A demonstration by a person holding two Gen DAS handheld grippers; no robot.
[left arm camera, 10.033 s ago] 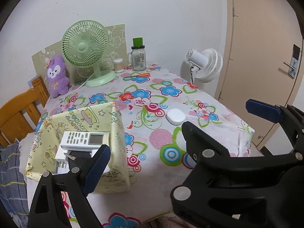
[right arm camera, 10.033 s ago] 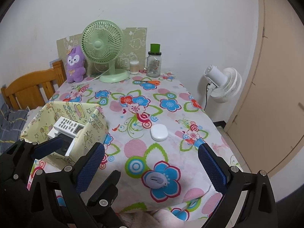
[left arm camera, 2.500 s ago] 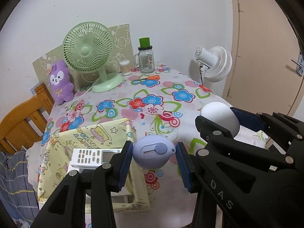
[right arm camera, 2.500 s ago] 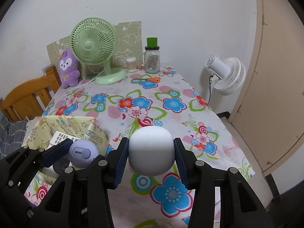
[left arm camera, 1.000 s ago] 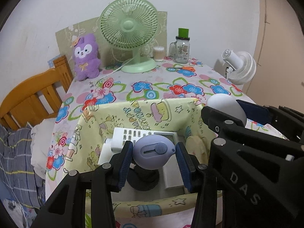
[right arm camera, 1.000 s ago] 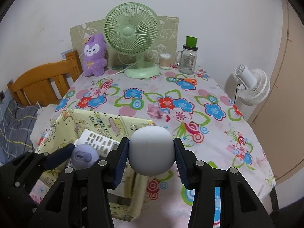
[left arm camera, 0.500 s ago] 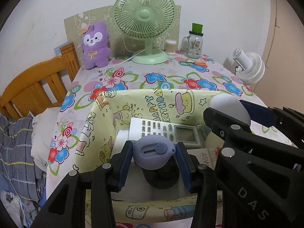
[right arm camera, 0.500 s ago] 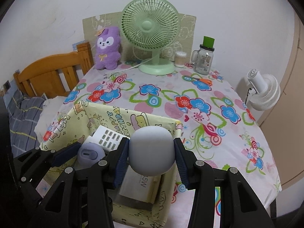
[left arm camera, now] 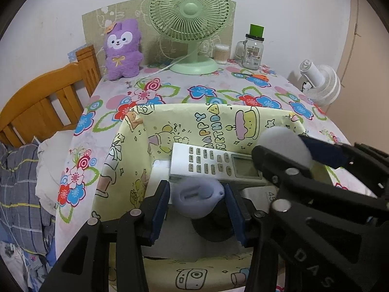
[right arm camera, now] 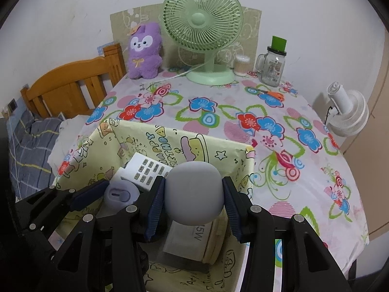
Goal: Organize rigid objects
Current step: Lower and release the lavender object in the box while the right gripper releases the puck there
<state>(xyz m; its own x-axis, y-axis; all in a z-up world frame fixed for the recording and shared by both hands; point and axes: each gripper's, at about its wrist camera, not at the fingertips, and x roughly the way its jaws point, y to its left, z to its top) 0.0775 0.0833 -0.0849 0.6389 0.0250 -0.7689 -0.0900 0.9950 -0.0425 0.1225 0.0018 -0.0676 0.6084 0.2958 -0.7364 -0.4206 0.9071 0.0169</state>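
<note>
Left gripper (left arm camera: 197, 200) clamped on lilac gadget (left arm camera: 196, 198), right gripper (right arm camera: 192, 198) clamped on white puck (right arm camera: 194, 192); both held over yellow box (right arm camera: 245, 168). Inside box at 12 o'clock of gadget: remote (left arm camera: 214, 164). Beyond, at 12 o'clock on tablecloth (right arm camera: 218, 112): green fan (right arm camera: 203, 24); plush (right arm camera: 144, 50) at 11 o'clock.

Soft, even indoor light fills both views, a little dim, with no hard glare. The wall (left arm camera: 279, 12) falls off to grey toward the corners, where a black round border closes each frame. Straight lines bow near the edges: the door (left arm camera: 364, 60) curves inward. The green fan (right arm camera: 203, 17) and the flowered cloth on the desk (right arm camera: 267, 121) are sharp. The lilac case (left arm camera: 197, 197) and the white pod (right arm camera: 194, 192) are smeared and soft. Shadow pools inside the yellow box (left arm camera: 126, 165).
</note>
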